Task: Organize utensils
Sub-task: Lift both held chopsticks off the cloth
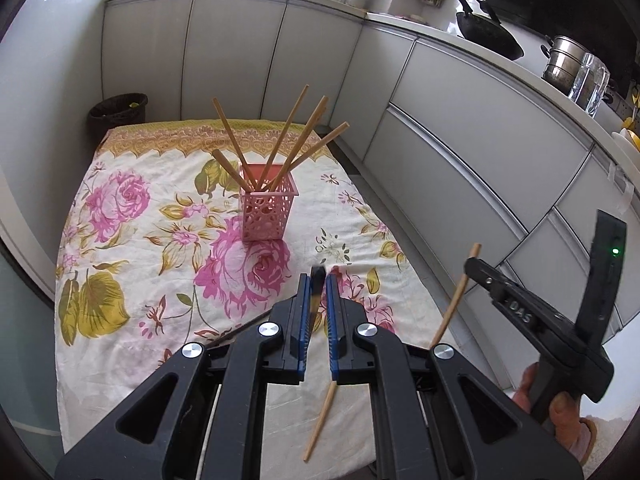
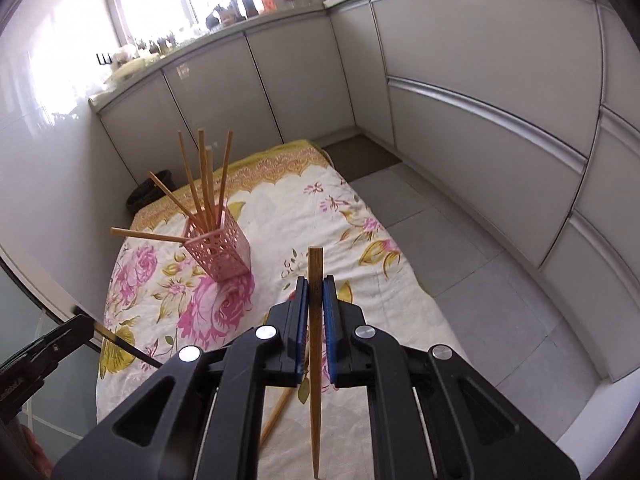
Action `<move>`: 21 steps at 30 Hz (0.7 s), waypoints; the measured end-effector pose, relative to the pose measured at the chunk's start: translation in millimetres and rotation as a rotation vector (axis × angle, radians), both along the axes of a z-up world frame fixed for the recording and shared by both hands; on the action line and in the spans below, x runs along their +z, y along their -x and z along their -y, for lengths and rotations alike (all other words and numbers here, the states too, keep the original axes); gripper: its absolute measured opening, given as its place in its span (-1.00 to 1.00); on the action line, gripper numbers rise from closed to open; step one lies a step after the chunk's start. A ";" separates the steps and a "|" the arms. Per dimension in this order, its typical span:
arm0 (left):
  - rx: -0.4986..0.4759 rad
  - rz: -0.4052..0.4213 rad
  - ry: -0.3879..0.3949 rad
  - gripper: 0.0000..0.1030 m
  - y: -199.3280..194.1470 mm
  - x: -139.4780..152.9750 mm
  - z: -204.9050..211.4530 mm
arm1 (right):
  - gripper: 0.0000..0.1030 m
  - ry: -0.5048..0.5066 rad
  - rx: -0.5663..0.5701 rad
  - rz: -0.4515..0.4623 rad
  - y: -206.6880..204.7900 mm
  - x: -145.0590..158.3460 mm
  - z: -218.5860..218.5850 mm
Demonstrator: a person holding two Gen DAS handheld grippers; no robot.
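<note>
A pink lattice holder (image 1: 266, 210) stands on the floral cloth (image 1: 120, 248) and holds several wooden chopsticks (image 1: 288, 140). It also shows in the right wrist view (image 2: 220, 252). My left gripper (image 1: 318, 284) is shut on a dark-tipped chopstick (image 1: 316, 292), short of the holder. My right gripper (image 2: 315, 288) is shut on a wooden chopstick (image 2: 315, 360), held upright. The right gripper also shows at the right of the left wrist view (image 1: 474, 266) with its chopstick (image 1: 456, 300). A loose chopstick (image 1: 320, 424) lies on the cloth under my left gripper.
White kitchen cabinets (image 1: 460, 120) curve around the back and right. A dark bin (image 1: 118, 114) stands behind the cloth's far left corner. A wok (image 1: 488, 32), a steel pot (image 1: 564, 62) and a glass jug (image 1: 590, 80) sit on the counter. Grey floor tiles (image 2: 460, 248) lie to the right.
</note>
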State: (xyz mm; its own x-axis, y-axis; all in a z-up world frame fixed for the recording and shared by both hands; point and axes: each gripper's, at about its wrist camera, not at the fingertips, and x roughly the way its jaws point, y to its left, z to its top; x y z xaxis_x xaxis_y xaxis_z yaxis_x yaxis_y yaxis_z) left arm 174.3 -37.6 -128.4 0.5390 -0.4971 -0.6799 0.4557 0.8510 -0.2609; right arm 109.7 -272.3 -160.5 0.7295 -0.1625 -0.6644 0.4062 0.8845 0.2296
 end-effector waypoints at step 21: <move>0.131 0.104 -0.045 -0.85 32.4 7.6 -7.4 | -0.85 0.119 0.049 0.203 60.4 46.2 -22.0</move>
